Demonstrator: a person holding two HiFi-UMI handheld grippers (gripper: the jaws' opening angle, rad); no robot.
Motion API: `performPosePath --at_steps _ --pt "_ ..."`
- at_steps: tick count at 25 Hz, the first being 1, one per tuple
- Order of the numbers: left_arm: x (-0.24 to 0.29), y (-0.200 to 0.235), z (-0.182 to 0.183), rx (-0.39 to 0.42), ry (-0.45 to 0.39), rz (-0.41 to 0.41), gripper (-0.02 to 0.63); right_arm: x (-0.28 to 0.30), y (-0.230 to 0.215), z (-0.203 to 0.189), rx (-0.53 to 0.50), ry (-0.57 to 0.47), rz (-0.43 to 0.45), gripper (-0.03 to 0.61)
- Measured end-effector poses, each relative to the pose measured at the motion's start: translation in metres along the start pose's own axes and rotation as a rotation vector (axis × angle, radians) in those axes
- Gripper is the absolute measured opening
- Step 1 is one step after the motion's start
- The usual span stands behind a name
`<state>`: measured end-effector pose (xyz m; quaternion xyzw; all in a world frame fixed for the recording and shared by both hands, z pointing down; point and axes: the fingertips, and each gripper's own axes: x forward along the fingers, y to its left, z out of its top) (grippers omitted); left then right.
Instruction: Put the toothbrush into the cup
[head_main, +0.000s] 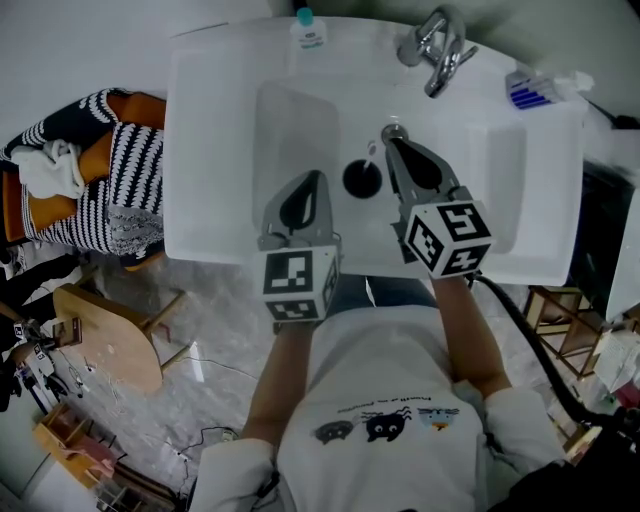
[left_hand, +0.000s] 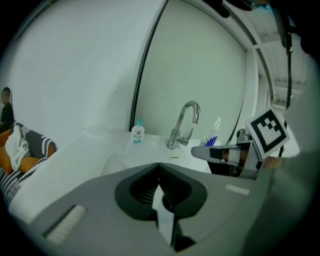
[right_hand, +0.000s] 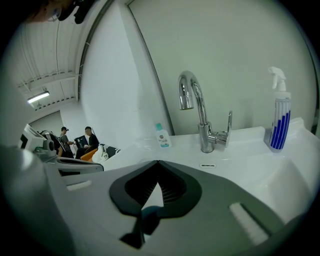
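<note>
I see no toothbrush and no cup in any view. Both grippers hang over the white sink (head_main: 210, 150). My left gripper (head_main: 316, 176) (left_hand: 159, 166) is over the basin's near left part, jaws shut, nothing between them. My right gripper (head_main: 393, 135) (right_hand: 159, 163) is just right of the dark drain hole (head_main: 362, 178) and also has its jaws together. In the right gripper view, a dark bluish patch shows low in the gap behind the tips; I cannot tell what it is. The right gripper (left_hand: 220, 152) also shows at the right of the left gripper view.
A chrome faucet (head_main: 437, 45) (right_hand: 200, 115) stands at the sink's back. A small teal-capped bottle (head_main: 308, 30) (left_hand: 138, 132) is at back left and a blue-striped spray bottle (head_main: 540, 88) (right_hand: 279, 117) at back right. A chair with striped cloth (head_main: 110, 170) stands left of the sink.
</note>
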<state>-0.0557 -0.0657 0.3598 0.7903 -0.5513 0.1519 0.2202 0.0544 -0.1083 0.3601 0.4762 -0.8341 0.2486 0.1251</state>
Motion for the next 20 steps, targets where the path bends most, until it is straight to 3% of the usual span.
performPosePath --at_steps 20 --pt "-0.0053 -0.0047 0.0002 0.001 0.001 -0.004 0.0 -0.0036 0.0009 -0.0036 -0.012 0.004 0.003 0.0"
